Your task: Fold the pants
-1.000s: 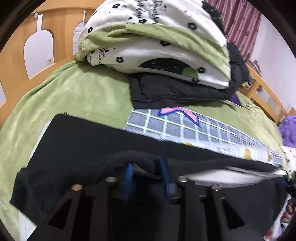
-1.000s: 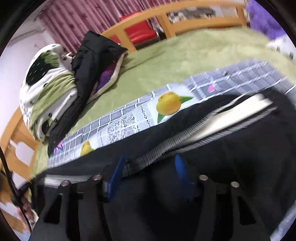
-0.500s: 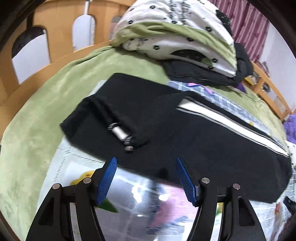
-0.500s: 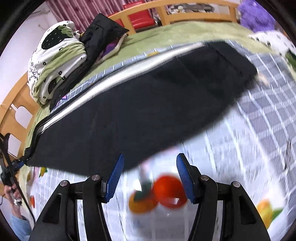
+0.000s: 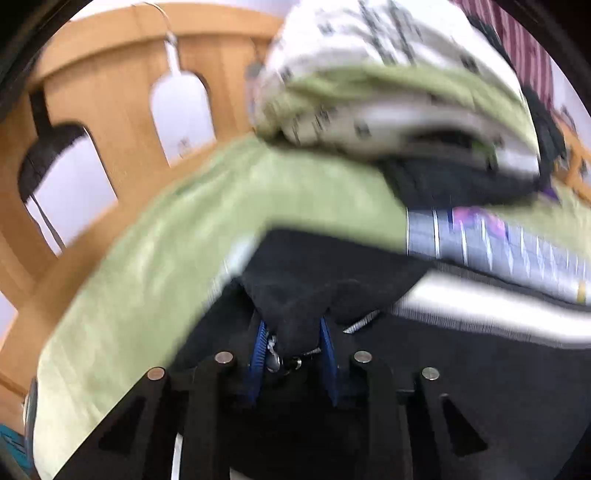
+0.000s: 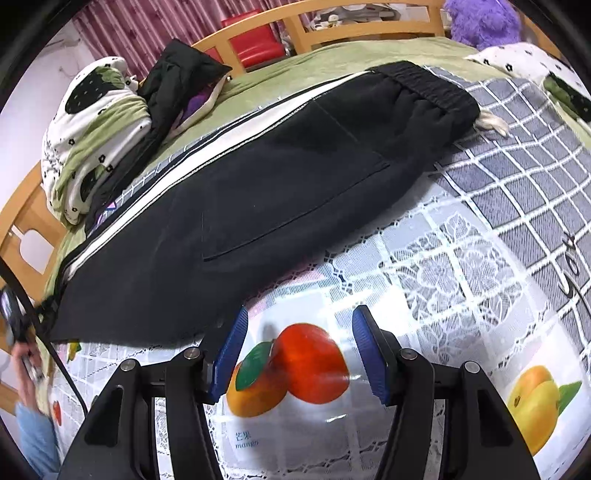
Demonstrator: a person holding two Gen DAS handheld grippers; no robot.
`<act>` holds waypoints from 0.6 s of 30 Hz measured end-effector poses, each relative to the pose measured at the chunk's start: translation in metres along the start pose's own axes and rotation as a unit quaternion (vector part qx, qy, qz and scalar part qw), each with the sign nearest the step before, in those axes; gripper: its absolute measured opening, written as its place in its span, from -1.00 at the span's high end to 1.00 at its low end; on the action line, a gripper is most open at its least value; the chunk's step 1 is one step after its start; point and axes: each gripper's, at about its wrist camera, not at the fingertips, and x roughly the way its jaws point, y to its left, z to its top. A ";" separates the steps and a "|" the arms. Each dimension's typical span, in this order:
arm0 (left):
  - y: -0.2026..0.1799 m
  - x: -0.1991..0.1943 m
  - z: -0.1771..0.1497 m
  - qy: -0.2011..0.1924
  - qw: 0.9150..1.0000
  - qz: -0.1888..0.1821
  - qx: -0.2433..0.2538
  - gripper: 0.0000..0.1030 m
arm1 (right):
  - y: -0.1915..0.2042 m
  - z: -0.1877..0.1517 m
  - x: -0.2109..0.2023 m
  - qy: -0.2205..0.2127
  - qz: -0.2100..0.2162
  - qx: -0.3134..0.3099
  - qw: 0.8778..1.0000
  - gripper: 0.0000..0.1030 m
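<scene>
Black pants with a white side stripe lie folded lengthwise on the printed sheet, waistband at the far right, cuffs at the near left. My right gripper is open and empty, just in front of the pants' near edge. In the blurred left wrist view, my left gripper is shut on the cuff end of the pants, with black fabric and a drawstring tip between the blue pads.
A pile of folded bedding and a dark jacket sits at the head of the bed by the wooden headboard. A purple plush toy is at the far right. The fruit-print sheet covers the near side.
Both grippers let go of the pants and pulled back. Since then the left gripper has moved in and closed on the cuff end. The right gripper stays open.
</scene>
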 end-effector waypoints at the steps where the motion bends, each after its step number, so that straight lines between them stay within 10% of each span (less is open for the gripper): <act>1: 0.005 -0.006 0.011 -0.010 1.000 0.006 -0.017 0.06 | 0.002 0.002 -0.001 -0.004 -0.001 -0.003 1.000 -0.13; 3: 0.013 -0.017 0.023 -0.021 0.998 0.040 -0.041 -0.35 | 0.004 0.004 -0.001 -0.007 0.002 -0.003 1.000 -0.13; 11: 0.018 -0.051 -0.022 0.024 0.998 -0.058 -0.026 -0.36 | 0.006 -0.001 -0.009 -0.008 0.028 0.011 1.000 -0.13; 18: 0.029 -0.055 -0.124 0.128 0.958 -0.233 -0.107 -0.32 | -0.008 -0.010 -0.008 -0.007 0.046 0.042 0.998 -0.13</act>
